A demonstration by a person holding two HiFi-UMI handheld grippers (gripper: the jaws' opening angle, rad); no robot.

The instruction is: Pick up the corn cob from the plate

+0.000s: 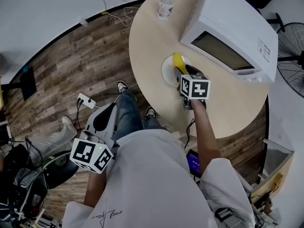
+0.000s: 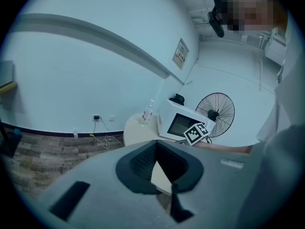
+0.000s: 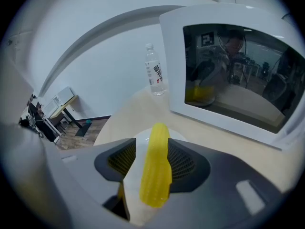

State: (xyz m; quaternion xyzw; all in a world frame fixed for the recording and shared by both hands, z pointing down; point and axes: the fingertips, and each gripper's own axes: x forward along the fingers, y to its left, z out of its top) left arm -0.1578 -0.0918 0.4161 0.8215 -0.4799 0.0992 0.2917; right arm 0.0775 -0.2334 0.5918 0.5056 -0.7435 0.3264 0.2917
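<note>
corn cob (image 3: 156, 171) is lying lengthwise between the jaws of my right gripper (image 1: 182, 72), with its far tip pointing away from me over the white plate (image 1: 167, 75). these jaws are standing spread. the left pad is sitting clear of the cob with a gap showing, and the right pad is sitting just beside it; i cannot tell whether that one is touching. nothing is pinching the cob, and i cannot tell whether its near end is resting on the plate.

my left gripper (image 1: 102, 122) is hanging off to the side over the floor, well apart from the plate. its jaw tips are meeting and nothing is sitting between them.

surface: the round table (image 1: 152, 42) is showing a pale beige top. the plate is sitting near the edge closest to me, just in front of the white microwave (image 1: 228, 27), whose door is shut; the dark glass is reflecting a yellow patch. a clear water bottle (image 1: 165, 4) is standing upright near the far edge, beside the microwave.

room: the wood plank floor (image 1: 76, 65) is running dark brown up to a white wall (image 2: 71, 70). a white power strip (image 1: 86, 100) is lying on the planks near my feet, and a cable (image 1: 121, 15) is trailing along the wall. a standing fan (image 2: 218, 114) is sitting beyond the microwave.
</note>
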